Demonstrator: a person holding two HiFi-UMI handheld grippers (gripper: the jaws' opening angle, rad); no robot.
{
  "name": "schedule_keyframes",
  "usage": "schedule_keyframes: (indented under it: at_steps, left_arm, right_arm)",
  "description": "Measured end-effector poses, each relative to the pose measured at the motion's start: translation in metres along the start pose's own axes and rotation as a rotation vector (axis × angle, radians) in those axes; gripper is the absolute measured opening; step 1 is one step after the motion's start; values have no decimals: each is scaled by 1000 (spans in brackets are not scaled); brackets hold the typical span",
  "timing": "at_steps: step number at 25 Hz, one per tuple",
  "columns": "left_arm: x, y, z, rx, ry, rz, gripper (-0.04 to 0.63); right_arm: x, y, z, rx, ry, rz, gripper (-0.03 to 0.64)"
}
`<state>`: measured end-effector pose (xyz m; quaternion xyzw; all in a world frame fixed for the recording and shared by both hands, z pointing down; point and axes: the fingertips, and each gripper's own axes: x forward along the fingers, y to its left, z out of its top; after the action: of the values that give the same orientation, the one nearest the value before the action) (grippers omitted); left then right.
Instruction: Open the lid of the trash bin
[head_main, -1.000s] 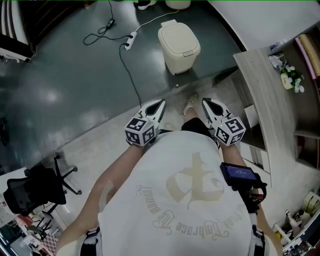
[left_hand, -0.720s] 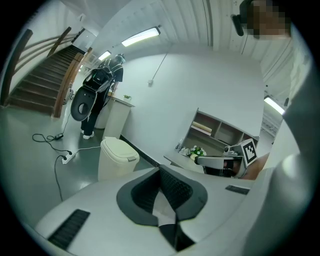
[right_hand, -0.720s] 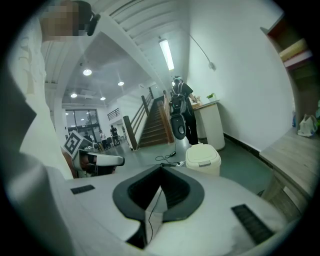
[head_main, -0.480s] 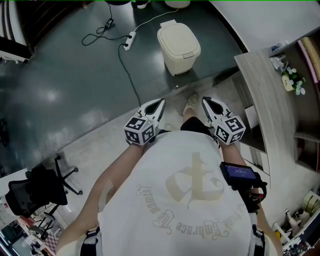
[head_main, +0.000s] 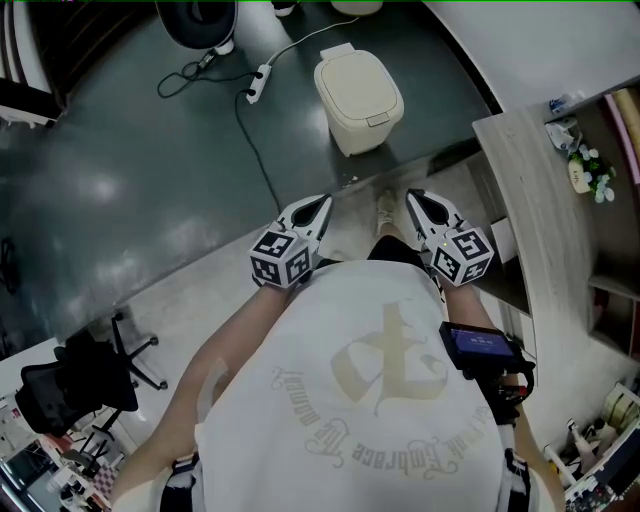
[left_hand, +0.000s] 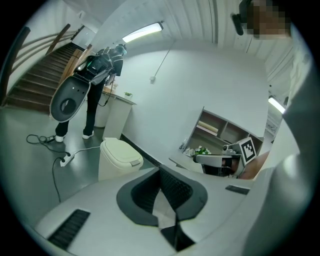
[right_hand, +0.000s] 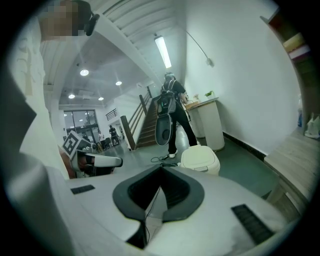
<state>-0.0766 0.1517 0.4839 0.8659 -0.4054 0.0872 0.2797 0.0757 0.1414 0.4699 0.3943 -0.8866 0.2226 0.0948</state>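
The cream trash bin (head_main: 358, 88) stands on the dark floor ahead of me with its lid down. It also shows in the left gripper view as the bin (left_hand: 119, 155) and in the right gripper view as the bin (right_hand: 200, 159). My left gripper (head_main: 318, 208) and right gripper (head_main: 415, 202) are held side by side in front of my chest, well short of the bin. Both point towards it. The left gripper (left_hand: 160, 172) has its jaws together with nothing in them, and so does the right gripper (right_hand: 161, 172).
A white power strip (head_main: 258, 82) and black cable lie on the floor left of the bin. Beyond it a person (left_hand: 92, 95) walks with a large round dark object (head_main: 198, 18). A wooden counter (head_main: 530, 190) runs along the right. An office chair (head_main: 80, 375) stands behind me at left.
The round dark object carried by the person has come into the top of the head view. Both grippers have stayed nearly still, shut.
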Motion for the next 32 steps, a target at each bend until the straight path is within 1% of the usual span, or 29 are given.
schedule_keyframes:
  at_steps: [7,12,18,32]
  left_arm:
    - [25,15,16,-1,4,4,12]
    - [38,28,35,-6,3,11,12]
    - [79,37,52,-12,17,18,12]
    - [138,56,86,-36,42,108,12]
  right_arm:
    - [20,-23,11,0,11,6,3]
    - [37,-37,30,-5,16,7,4]
    - [59,-79,45,-2,33,20,4]
    - [112,-141,78,-15,88,129,3]
